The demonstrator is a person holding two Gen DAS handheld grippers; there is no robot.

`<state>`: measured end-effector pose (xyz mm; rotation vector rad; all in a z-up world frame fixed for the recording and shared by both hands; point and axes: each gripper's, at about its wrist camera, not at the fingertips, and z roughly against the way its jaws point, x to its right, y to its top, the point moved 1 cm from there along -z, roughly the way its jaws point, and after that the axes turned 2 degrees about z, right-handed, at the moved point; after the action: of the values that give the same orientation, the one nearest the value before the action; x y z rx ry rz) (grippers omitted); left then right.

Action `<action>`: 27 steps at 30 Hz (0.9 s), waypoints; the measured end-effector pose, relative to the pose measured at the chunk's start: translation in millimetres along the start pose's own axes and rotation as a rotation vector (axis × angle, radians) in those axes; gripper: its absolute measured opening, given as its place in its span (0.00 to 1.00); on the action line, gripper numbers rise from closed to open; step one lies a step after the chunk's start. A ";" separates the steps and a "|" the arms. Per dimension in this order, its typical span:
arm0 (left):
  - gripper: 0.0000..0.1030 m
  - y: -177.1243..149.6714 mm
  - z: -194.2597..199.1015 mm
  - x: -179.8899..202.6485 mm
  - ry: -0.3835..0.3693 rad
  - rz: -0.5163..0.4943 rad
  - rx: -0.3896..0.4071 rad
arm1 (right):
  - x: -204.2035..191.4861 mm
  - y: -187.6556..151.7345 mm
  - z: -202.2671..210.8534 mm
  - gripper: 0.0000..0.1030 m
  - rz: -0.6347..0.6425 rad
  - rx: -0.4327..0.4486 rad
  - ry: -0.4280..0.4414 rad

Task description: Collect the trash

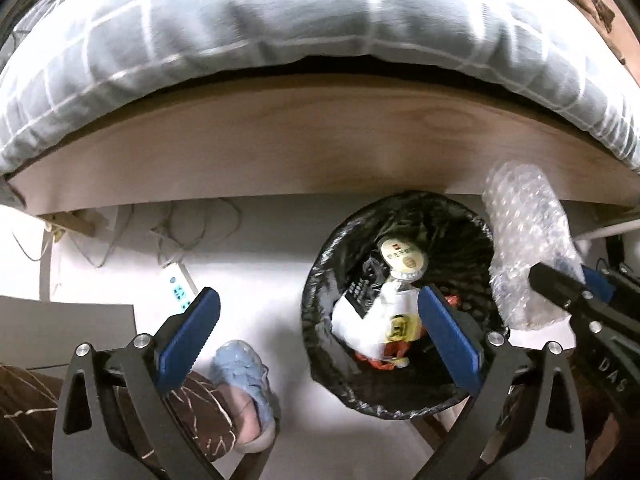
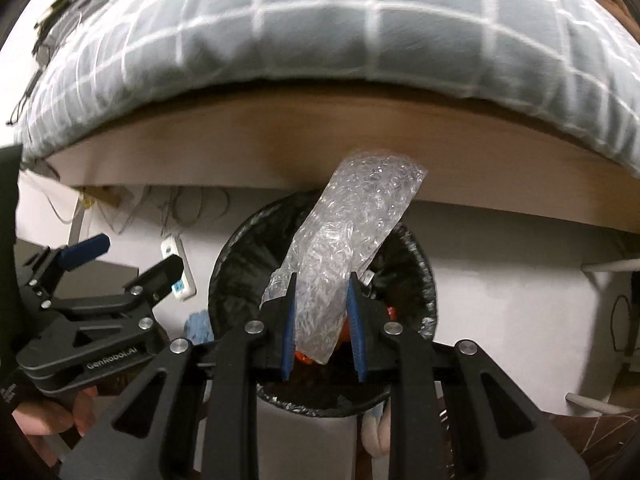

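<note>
Bedside floor, right gripper (image 2: 322, 320) clamping bubble wrap (image 2: 352, 240)

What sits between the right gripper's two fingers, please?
Bubble wrap, pinched by the right gripper over the bin; right wrist view.

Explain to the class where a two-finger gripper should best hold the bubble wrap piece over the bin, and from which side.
Probably the lower end of the bubble wrap, approached from below with fingers across its narrow width, as the right gripper holds it. The strip is long, soft and crushable, so pinching one end lets the rest hang over the trash bin.
</note>
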<state>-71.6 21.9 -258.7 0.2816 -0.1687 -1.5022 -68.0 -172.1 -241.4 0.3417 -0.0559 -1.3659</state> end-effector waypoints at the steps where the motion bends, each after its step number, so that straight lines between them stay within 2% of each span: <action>1: 0.94 -0.3 -1.0 -0.8 0.001 0.003 -0.001 | -3.4 0.5 -2.7 0.21 0.007 -0.014 0.001; 9: 0.94 -1.2 -4.9 -16.5 0.003 0.020 -0.006 | -20.5 -2.9 -15.4 0.25 0.024 -0.057 -0.009; 12: 0.94 1.1 -0.6 -17.7 0.006 0.020 0.006 | -27.2 -2.2 -20.9 0.34 0.017 -0.056 -0.026; 16: 0.94 0.8 2.3 -19.9 0.009 0.024 0.013 | -25.7 -2.2 -19.0 0.51 0.007 -0.041 -0.047; 19: 0.94 0.6 6.3 -21.9 0.014 0.028 0.019 | -24.7 -1.9 -15.6 0.58 0.006 -0.024 -0.062; 23: 0.94 5.0 20.5 -22.5 0.004 0.034 0.056 | -19.5 1.1 -1.8 0.77 -0.002 0.028 -0.098; 27: 0.94 15.1 48.8 -18.3 -0.031 0.038 0.127 | -12.4 8.0 26.6 0.82 -0.021 0.120 -0.134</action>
<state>-72.2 37.0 -206.5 0.3549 -0.2939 -1.4611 -69.3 -164.3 -212.0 0.3519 -0.2466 -1.4080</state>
